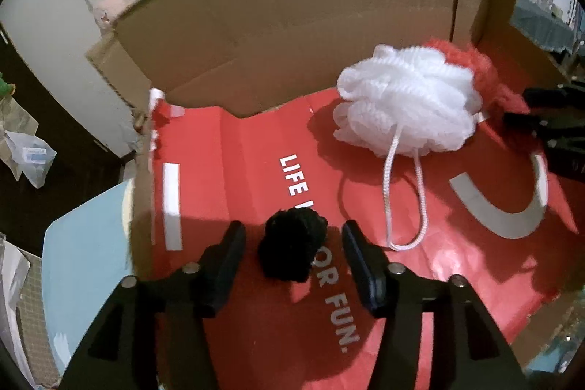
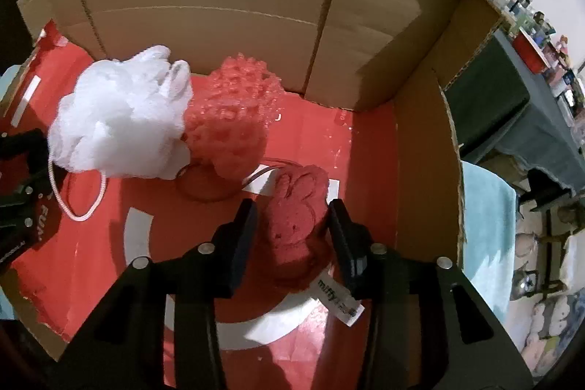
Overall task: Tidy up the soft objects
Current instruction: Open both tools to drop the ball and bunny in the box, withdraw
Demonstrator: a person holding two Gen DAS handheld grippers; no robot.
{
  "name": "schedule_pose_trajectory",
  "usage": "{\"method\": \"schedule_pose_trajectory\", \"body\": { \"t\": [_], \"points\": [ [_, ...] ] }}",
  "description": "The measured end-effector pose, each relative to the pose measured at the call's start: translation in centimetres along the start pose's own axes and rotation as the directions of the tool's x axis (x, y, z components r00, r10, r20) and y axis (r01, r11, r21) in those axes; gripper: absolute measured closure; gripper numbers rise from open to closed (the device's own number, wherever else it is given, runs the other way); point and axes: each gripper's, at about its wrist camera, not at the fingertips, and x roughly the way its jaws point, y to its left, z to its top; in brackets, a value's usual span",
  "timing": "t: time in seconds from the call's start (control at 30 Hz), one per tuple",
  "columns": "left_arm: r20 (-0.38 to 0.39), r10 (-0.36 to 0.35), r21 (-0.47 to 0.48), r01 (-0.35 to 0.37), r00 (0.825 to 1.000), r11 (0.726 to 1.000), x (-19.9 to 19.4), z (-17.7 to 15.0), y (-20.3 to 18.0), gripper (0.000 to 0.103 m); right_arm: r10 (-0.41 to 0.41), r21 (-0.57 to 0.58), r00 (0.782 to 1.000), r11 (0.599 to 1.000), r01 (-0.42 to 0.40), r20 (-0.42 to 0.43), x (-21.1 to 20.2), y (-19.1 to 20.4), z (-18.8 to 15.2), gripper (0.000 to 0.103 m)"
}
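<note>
Inside a cardboard box (image 1: 292,24) lined with red paper (image 1: 256,152) lie a white mesh bath pouf (image 1: 406,105) and a red pouf (image 1: 475,61) behind it. My left gripper (image 1: 292,236) is open, its jaws either side of a small black fuzzy ball (image 1: 292,247) that rests on the red paper. In the right wrist view the white pouf (image 2: 120,119) and the red pouf (image 2: 230,123) touch. My right gripper (image 2: 292,218) is open around a red rabbit-shaped plush (image 2: 296,218) with a white tag (image 2: 340,302).
The box walls (image 2: 219,6) rise at the back and right. A light blue cloth (image 1: 84,262) lies left of the box, and also shows to the right of it (image 2: 486,225). Plush toys (image 2: 548,320) and a dark covered table (image 2: 512,105) stand at right.
</note>
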Motion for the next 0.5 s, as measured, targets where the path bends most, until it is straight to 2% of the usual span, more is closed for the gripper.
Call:
{"method": "schedule_pose_trajectory", "body": {
  "t": [0.1,0.17,0.27,0.4,0.5],
  "points": [
    [0.049,-0.016,-0.033,0.017,0.999,0.999,-2.5,-0.6,0.7,0.031,0.014,-0.001,1.0,1.0,-0.014,0.017,-1.2,0.7,-0.1,0.052],
    [0.09,-0.03,-0.053,0.035,0.995,0.998,-4.6,-1.0,0.9,0.028,-0.009,-0.007,0.999,1.0,0.01,0.044,-2.6,0.9,-0.4,0.036],
    [0.158,-0.05,-0.071,0.062,0.986,0.996,-8.4,-2.0,1.1,0.022,-0.016,-0.003,0.997,1.0,0.016,0.082,-5.0,0.9,-1.0,0.035],
    [0.258,-0.099,-0.09,0.126,0.961,0.988,-13.7,-4.0,0.9,0.009,-0.008,0.021,0.988,1.0,0.005,0.153,-9.6,0.9,-2.4,0.034],
    [0.329,-0.127,-0.093,0.166,0.936,0.982,-17.8,-5.7,0.7,0.005,0.0,0.04,0.972,0.999,-0.01,0.234,-13.8,0.7,-4.1,0.022]
  ]
}}
